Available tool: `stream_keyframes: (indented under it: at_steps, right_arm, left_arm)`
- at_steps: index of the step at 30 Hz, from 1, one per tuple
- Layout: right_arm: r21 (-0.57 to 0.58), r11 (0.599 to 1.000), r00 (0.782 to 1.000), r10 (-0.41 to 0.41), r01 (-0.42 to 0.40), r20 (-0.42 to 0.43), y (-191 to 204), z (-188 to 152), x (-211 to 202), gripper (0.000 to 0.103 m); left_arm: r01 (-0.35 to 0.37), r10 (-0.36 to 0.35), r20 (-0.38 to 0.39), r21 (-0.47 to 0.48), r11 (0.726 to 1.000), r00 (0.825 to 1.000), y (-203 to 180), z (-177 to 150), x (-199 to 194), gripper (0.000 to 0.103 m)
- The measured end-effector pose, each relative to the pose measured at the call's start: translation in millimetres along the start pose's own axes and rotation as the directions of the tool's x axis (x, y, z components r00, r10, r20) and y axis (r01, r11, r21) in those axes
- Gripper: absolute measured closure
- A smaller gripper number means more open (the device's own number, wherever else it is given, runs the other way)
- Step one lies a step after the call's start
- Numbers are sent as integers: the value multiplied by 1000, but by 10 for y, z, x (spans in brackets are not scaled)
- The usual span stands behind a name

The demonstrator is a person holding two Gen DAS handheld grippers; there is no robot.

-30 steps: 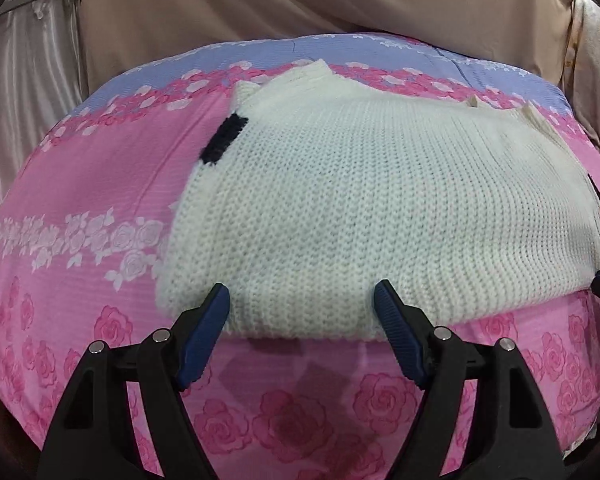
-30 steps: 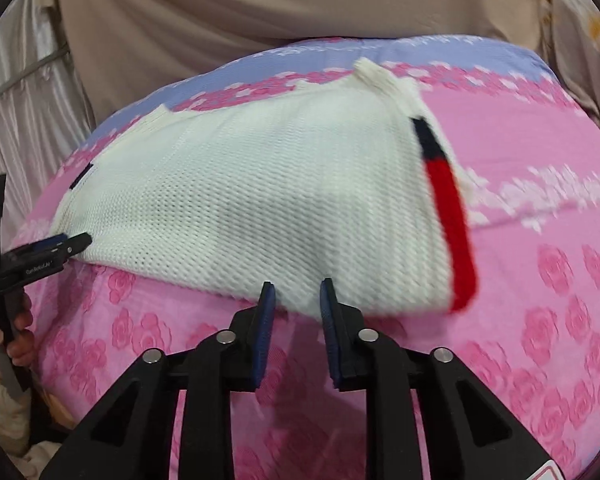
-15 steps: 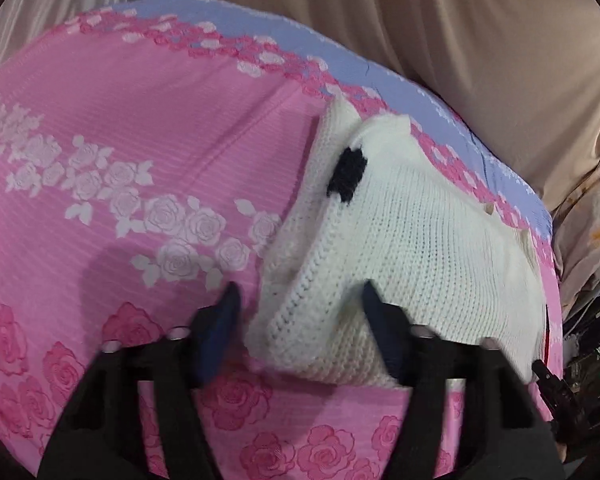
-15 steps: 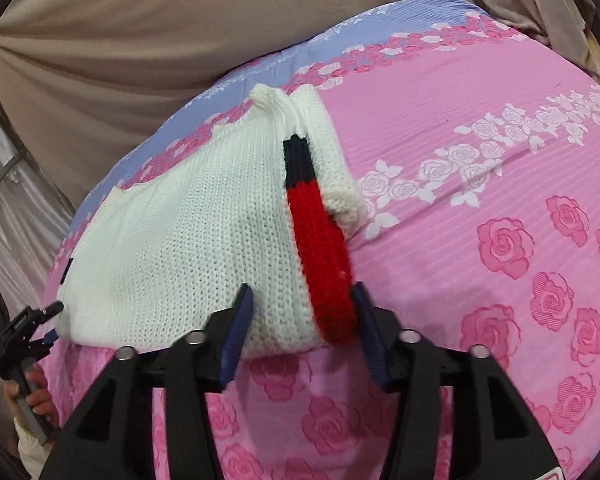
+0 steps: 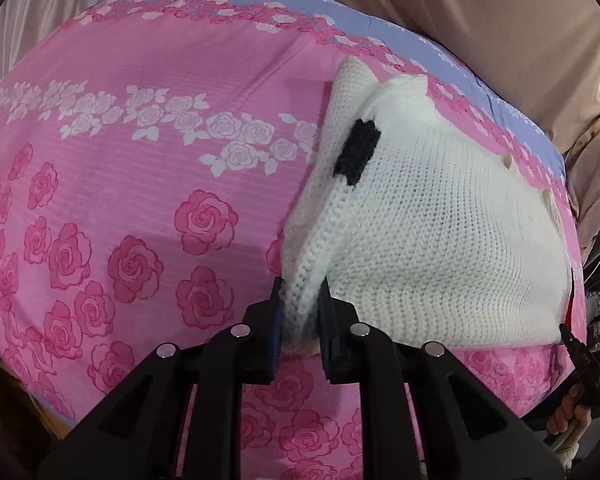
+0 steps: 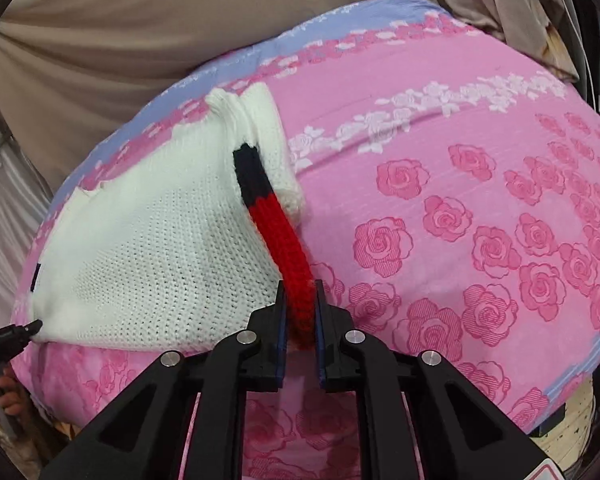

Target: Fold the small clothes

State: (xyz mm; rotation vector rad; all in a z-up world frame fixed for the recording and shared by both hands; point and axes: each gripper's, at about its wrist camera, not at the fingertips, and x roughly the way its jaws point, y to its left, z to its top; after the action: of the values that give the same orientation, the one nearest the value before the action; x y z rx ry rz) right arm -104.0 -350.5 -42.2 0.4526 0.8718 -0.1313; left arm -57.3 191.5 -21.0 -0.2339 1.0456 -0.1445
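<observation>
A small white knit sweater lies folded on a pink rose-print bed cover. It has a black patch near its left edge and a red and black stripe along its right edge. My left gripper is shut on the sweater's near left corner. My right gripper is shut on the near right corner, on the red stripe. The sweater also shows in the right wrist view. Each view shows the other gripper's tip at the far corner.
The bed cover has a lilac band along its far edge. Beige curtain cloth hangs behind the bed. Patterned cloth lies at the right edge of the left wrist view.
Both grippers swung out to the sweater's near corners and closed on them. One second ago they faced the front hem; half a second ago they straddled the corners, open.
</observation>
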Motion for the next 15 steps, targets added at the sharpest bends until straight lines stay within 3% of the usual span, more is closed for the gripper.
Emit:
stream_keyframes:
  at_steps: [3,4,7,8,12,15]
  right_arm:
    - [2,1000,999,-11,11,50,23,153,-126,88]
    - [-9,1000,996,-23,24,89,37,236,-196,85]
    - [-10,1000,984,15,-14,177,84,547,-287,63]
    - [-19,999,980,40,-37,194,137,664,-272,57]
    - [-74,994,976,90,-77,199,389,1132,54,53]
    - [-96,994,983,62,-46,170,580,1360,445,41]
  left_arm:
    - [-13,9,75,48,999,997,-143,82,-245,84]
    - [-15,8,114,61,998,993,-199,130,-348,78]
    - [-10,-17,264,98,995,964,-380,380,-633,27]
    - [-7,-26,302,110,994,953,-468,505,-657,21]
    - [-7,-49,322,171,985,946,-834,983,-331,14]
    - [-23,-24,252,181,983,967,-1005,1303,211,14]
